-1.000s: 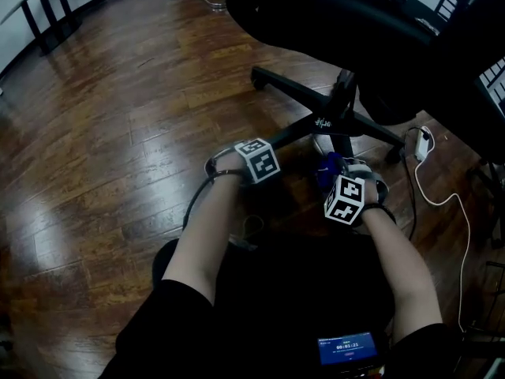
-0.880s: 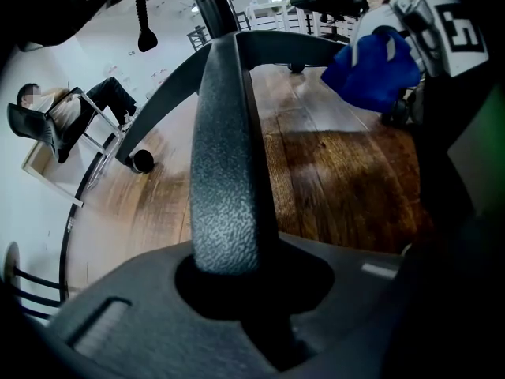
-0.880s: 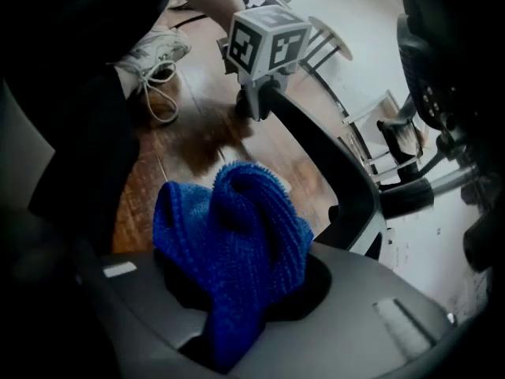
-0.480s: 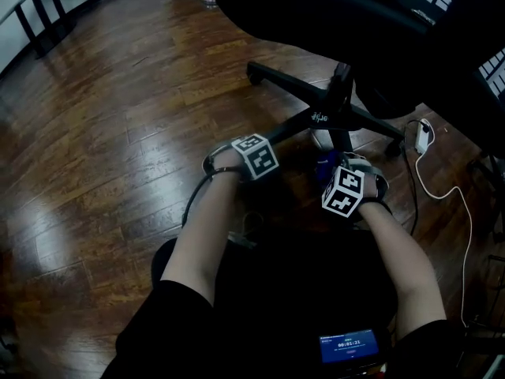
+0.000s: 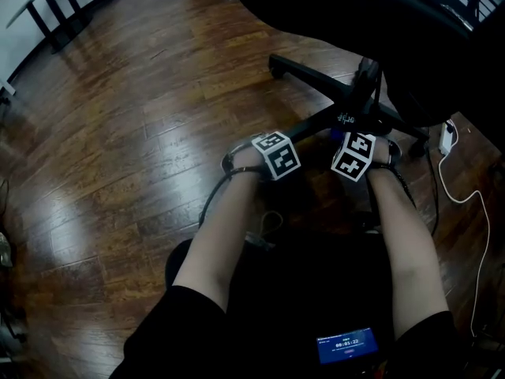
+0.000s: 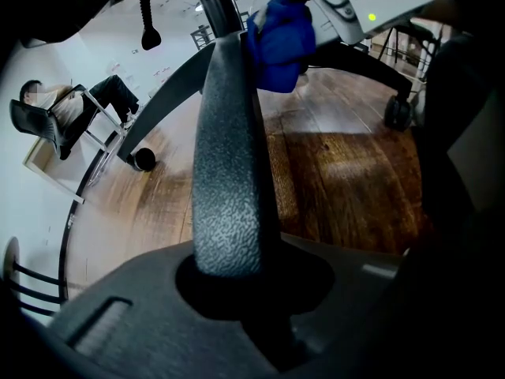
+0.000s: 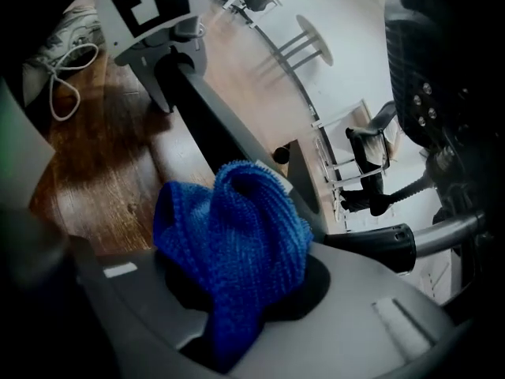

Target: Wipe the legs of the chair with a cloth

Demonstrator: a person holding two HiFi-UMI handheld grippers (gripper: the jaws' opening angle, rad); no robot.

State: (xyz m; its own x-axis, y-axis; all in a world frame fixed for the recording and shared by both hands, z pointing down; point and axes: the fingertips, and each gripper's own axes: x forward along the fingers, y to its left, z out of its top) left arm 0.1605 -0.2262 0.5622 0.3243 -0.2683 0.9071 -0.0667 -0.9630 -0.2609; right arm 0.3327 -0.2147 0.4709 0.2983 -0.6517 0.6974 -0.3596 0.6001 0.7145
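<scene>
Here, nearest: left gripper [image 6: 230, 279], pinched shut round the grey textured chair leg [image 6: 227, 172], steadying it. Right gripper [image 7: 237, 306], clamped on a bunched blue cloth [image 7: 237, 235], which sits against that same leg near the hub. Best practice: fold the cloth over top and sides and stroke lengthwise. Beyond: glossy plank floor [image 5: 118, 133], white cable [image 5: 461, 204], black chair [image 6: 114, 93] by white wall.

Dark wooden floor [image 5: 118, 133]. Chair base [image 5: 312, 77] stands on it, white charger [image 5: 447, 138] lies at right. Black frame legs [image 5: 57, 14] stand far left.
</scene>
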